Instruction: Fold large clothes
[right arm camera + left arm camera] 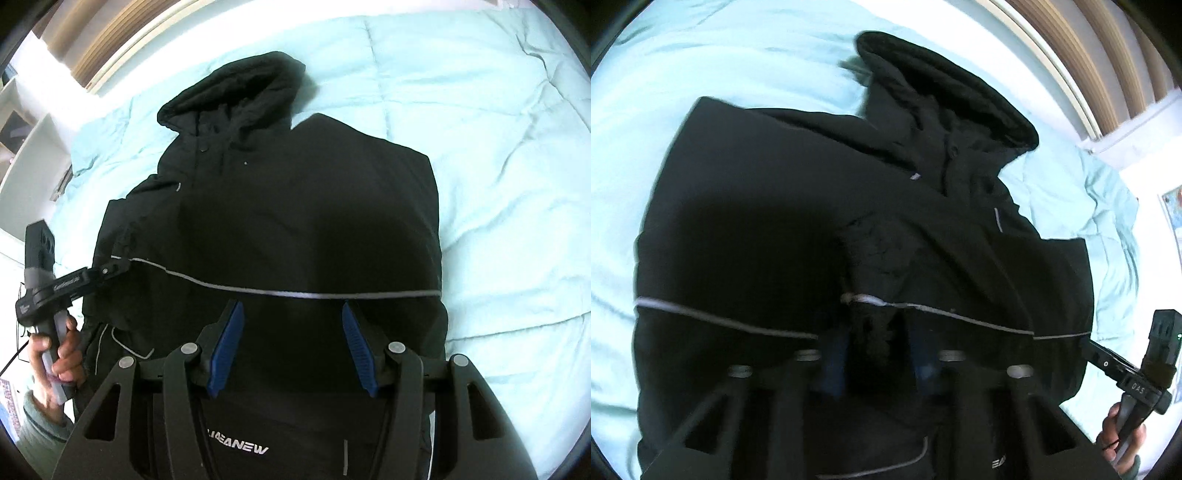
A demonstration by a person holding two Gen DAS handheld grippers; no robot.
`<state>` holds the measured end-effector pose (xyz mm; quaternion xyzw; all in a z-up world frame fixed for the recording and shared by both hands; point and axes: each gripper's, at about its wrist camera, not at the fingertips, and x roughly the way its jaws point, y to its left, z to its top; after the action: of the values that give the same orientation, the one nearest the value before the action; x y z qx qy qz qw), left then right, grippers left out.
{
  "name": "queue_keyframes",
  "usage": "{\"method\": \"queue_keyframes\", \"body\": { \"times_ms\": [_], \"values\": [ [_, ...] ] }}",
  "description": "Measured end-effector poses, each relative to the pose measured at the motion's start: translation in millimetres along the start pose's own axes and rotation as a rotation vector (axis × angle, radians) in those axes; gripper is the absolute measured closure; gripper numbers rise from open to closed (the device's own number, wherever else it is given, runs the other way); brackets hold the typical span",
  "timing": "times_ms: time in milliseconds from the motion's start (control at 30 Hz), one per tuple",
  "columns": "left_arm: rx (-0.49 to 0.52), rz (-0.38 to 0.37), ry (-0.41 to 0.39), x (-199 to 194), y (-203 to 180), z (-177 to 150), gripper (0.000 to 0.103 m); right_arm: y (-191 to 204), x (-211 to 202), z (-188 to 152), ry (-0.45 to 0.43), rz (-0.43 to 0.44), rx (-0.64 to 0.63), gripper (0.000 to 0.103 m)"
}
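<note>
A large black hooded jacket (295, 206) with a grey reflective stripe lies on the pale blue bedspread (498, 147), hood pointing away. It fills the left wrist view (775, 221) too. My left gripper (873, 332) is shut on a fold of the jacket's edge near the stripe; in the right wrist view it (118, 266) pinches the jacket's left edge. My right gripper (291, 347) is open, its blue pads (229, 347) spread above the jacket's lower front, holding nothing. It shows at the jacket's right edge in the left wrist view (1087, 345).
The bed's wooden headboard (1089, 55) runs along the far side. White shelves (26, 147) stand to the left of the bed. Bare bedspread (701, 55) surrounds the jacket.
</note>
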<state>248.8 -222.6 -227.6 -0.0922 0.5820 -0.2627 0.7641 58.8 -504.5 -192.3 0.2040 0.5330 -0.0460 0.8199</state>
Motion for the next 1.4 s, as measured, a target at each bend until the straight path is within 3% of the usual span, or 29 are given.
{"method": "queue_keyframes", "body": {
  "times_ms": [167, 267, 333, 400, 500, 567, 667, 800, 867, 967, 1100, 1233, 1333, 1400],
  "values": [
    [0.086, 0.026, -0.123, -35.1, -23.6, 10.6, 0.086, 2.1, -5.8, 2.0, -0.020, -0.014, -0.013, 0.045],
    [0.051, 0.043, -0.245, -78.8, -15.0, 28.5, 0.086, 1.7, -9.8, 10.4, -0.052, -0.026, -0.003, 0.045],
    [0.008, 0.046, -0.268, -94.9, 6.7, 37.0, 0.086, 0.7, -5.8, 16.1, -0.055, -0.027, -0.001, 0.045],
    [-0.016, 0.080, -0.212, -84.3, 30.6, 40.4, 0.086, 1.0, 12.6, 22.0, -0.028, -0.054, -0.003, 0.044],
    [-0.026, 0.183, -0.021, -33.3, 57.6, 27.6, 0.085, 3.1, 50.1, 26.9, 0.028, -0.148, -0.024, 0.044],
    [-0.015, 0.207, 0.022, -10.0, 63.8, 15.0, 0.085, 4.0, 72.3, 28.2, 0.065, -0.208, -0.038, 0.044],
    [-0.012, 0.231, 0.009, -3.9, 60.4, 12.8, 0.082, -0.5, 89.6, 25.7, 0.079, -0.253, -0.033, 0.041],
    [0.017, 0.240, -0.032, -21.7, 48.5, 13.6, 0.076, -9.3, 92.6, 26.8, 0.095, -0.252, -0.011, 0.037],
    [0.017, 0.244, -0.089, -42.8, 41.7, 9.9, 0.068, -11.3, 84.1, 29.8, 0.103, -0.239, 0.013, 0.037],
    [0.045, 0.296, -0.204, -80.9, 31.3, 9.4, 0.065, -7.1, 61.5, 30.5, 0.075, -0.222, 0.025, 0.035],
    [0.091, 0.185, -0.226, -98.5, 13.8, 17.1, 0.064, 18.5, 31.4, 22.8, 0.016, -0.134, -0.024, 0.034],
    [0.163, 0.080, -0.112, -55.8, -13.3, 11.8, 0.064, 55.1, 41.2, 11.8, 0.039, -0.088, -0.111, 0.034],
    [0.198, 0.036, 0.017, -6.7, -22.1, -1.6, 0.064, 73.9, 71.2, 1.8, 0.096, -0.174, -0.187, 0.034],
    [0.215, 0.101, 0.048, 21.2, -18.1, -12.8, 0.065, 79.2, 84.5, -5.7, 0.100, -0.227, -0.236, 0.032]
  ]
}}
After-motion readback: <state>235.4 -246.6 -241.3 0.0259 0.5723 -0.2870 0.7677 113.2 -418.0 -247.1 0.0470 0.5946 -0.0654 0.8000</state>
